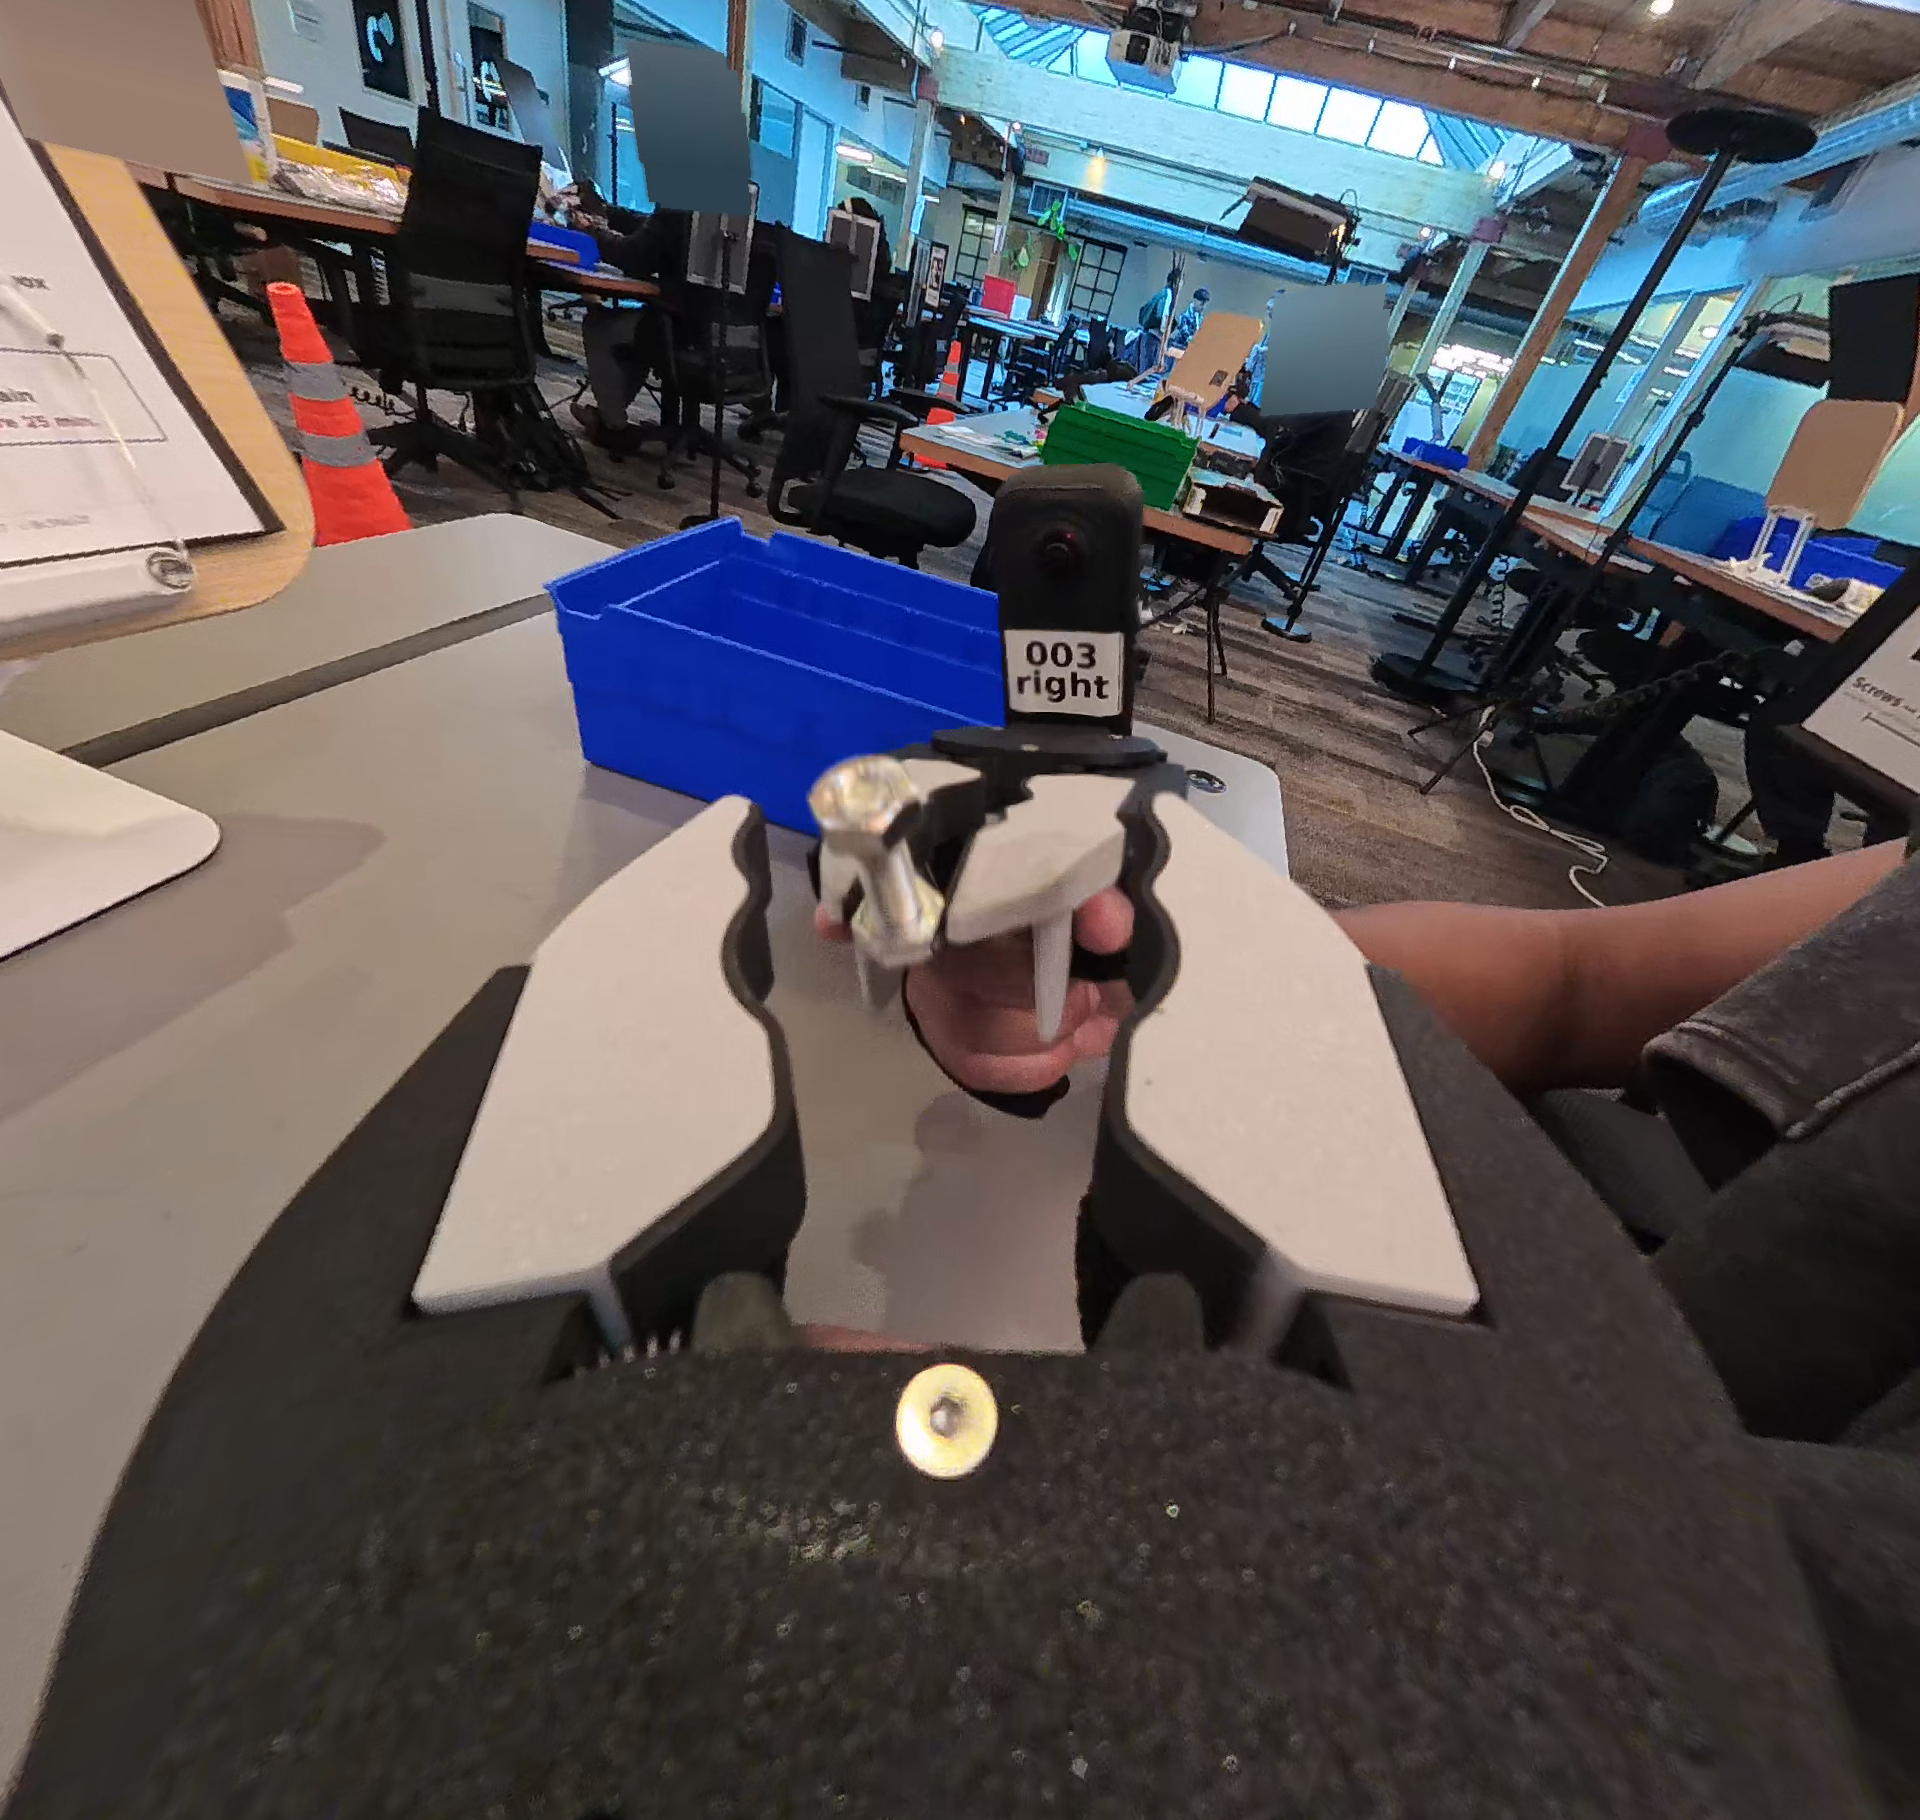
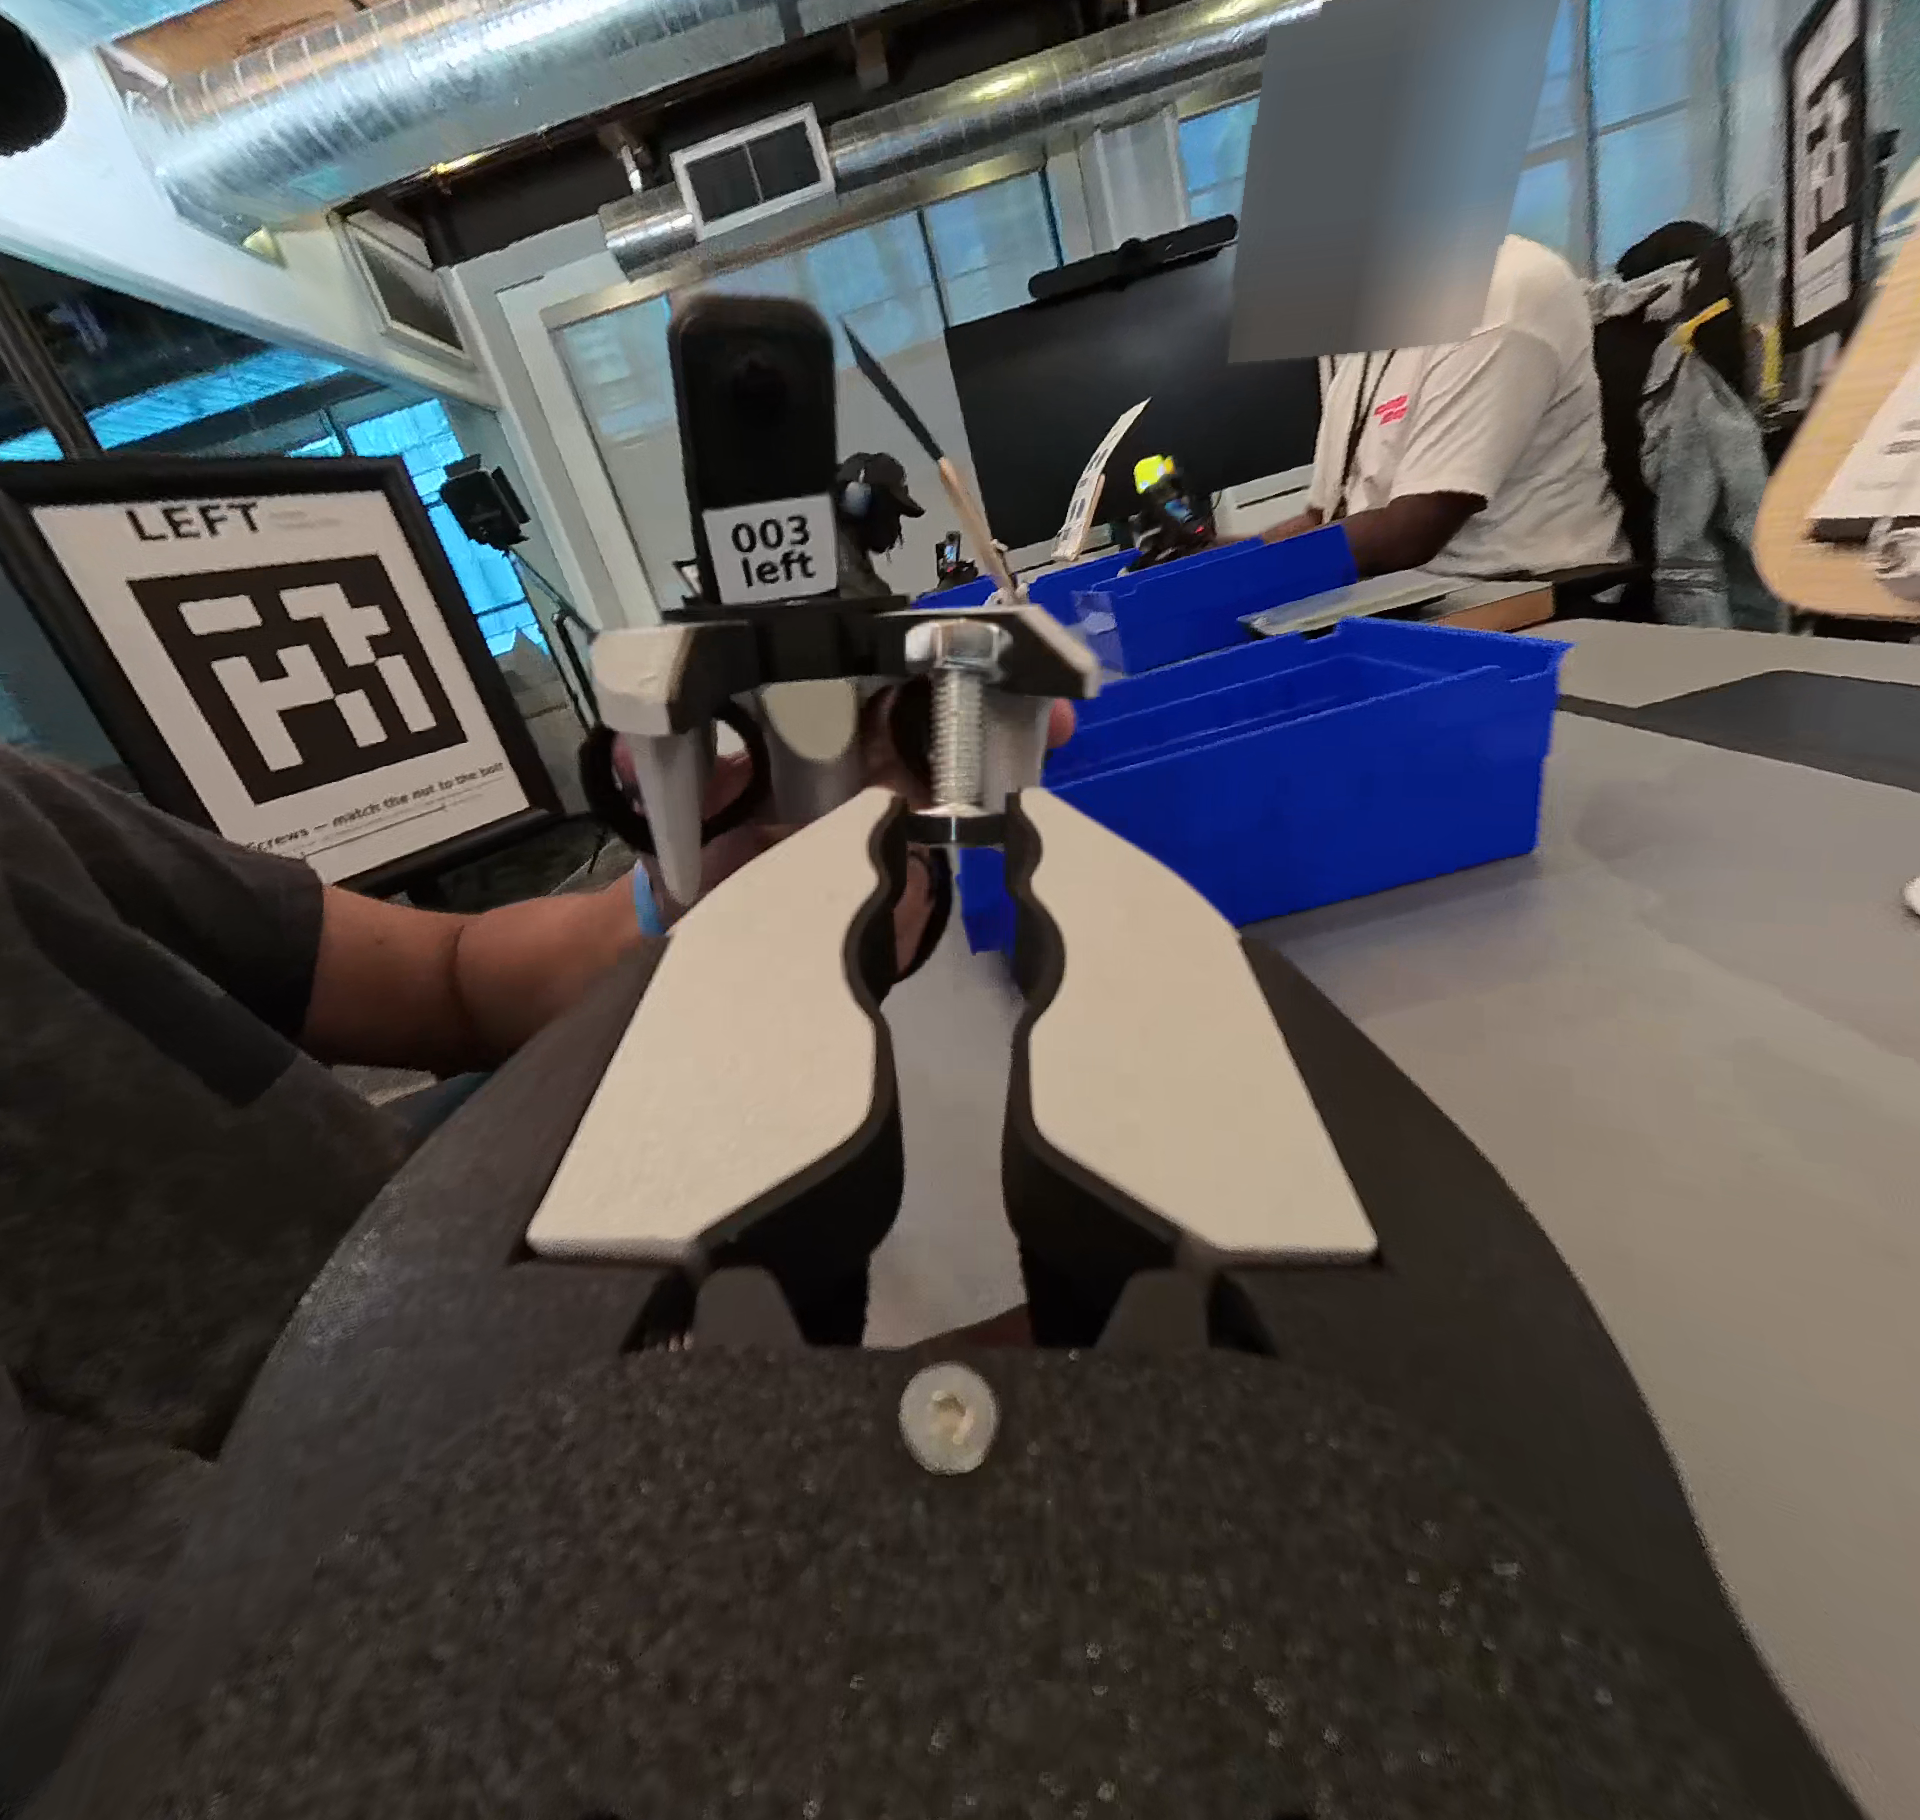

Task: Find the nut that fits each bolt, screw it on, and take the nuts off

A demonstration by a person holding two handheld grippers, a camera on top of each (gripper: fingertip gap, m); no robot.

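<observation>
A silver bolt (image 2: 956, 731) stands upright above the table with its hex head on top. A nut (image 2: 956, 827) sits on its lower end. My right gripper (image 2: 956, 825) is shut on that nut. In the left wrist view the bolt (image 1: 873, 866) and its nut (image 1: 896, 931) show in the right gripper (image 1: 914, 897), just past my left fingertips. My left gripper (image 1: 948, 814) is wide open and empty, facing the right one. From the right wrist view the left gripper (image 2: 831, 731) has one finger (image 2: 1039, 669) right by the bolt head; I cannot tell if they touch.
A blue bin (image 1: 748, 669) stands on the grey table (image 1: 312, 835) behind the grippers; it also shows in the right wrist view (image 2: 1299, 783), with another blue bin (image 2: 1174, 586) behind it. A framed marker board (image 2: 260, 648) stands at left. An orange cone (image 1: 332, 420) is on the floor. The tips of both grippers are at nearly the same place.
</observation>
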